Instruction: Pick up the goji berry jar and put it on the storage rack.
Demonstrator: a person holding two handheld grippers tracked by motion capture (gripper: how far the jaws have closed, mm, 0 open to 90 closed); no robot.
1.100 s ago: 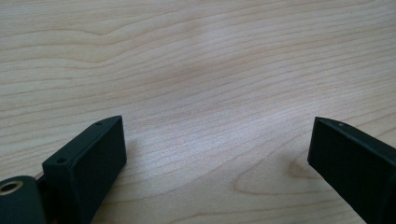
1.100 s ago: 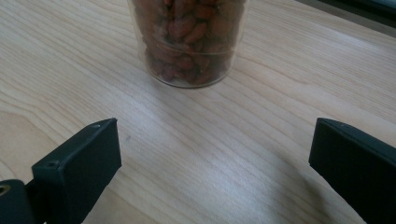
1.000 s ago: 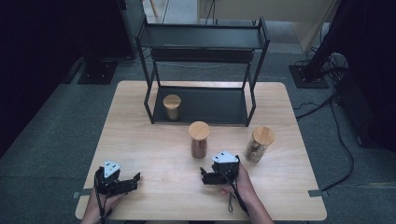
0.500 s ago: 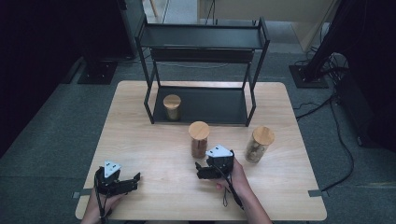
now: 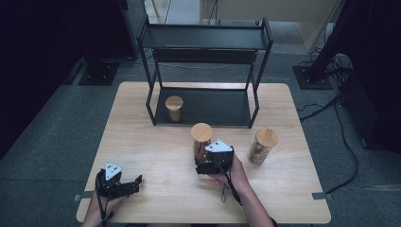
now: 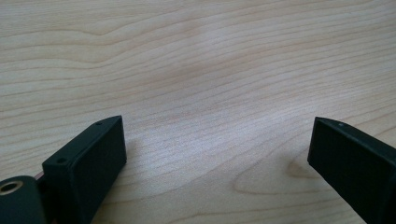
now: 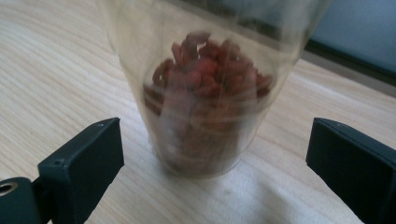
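A clear jar of red dried bits (image 7: 205, 102) stands upright on the wooden table (image 5: 156, 146). In the high view it is the middle jar (image 5: 202, 135), topped by a round wooden lid. My right gripper (image 5: 204, 156) is right in front of it. In the right gripper view the right gripper (image 7: 217, 135) is open, with a jaw on each side of the jar's base and a gap on both sides. My left gripper (image 5: 135, 184) rests near the table's front left. In the left gripper view the left gripper (image 6: 217, 135) is open over bare wood.
A black two-level shelf rack (image 5: 205, 42) stands at the back of the table, with a small lidded jar (image 5: 174, 108) on its bottom board. Another lidded jar (image 5: 261, 145) stands to the right of my right hand. Cables lie on the floor at right.
My right gripper has moved forward and left up to the middle jar, which now stands between its jaws. The left gripper has stayed put.
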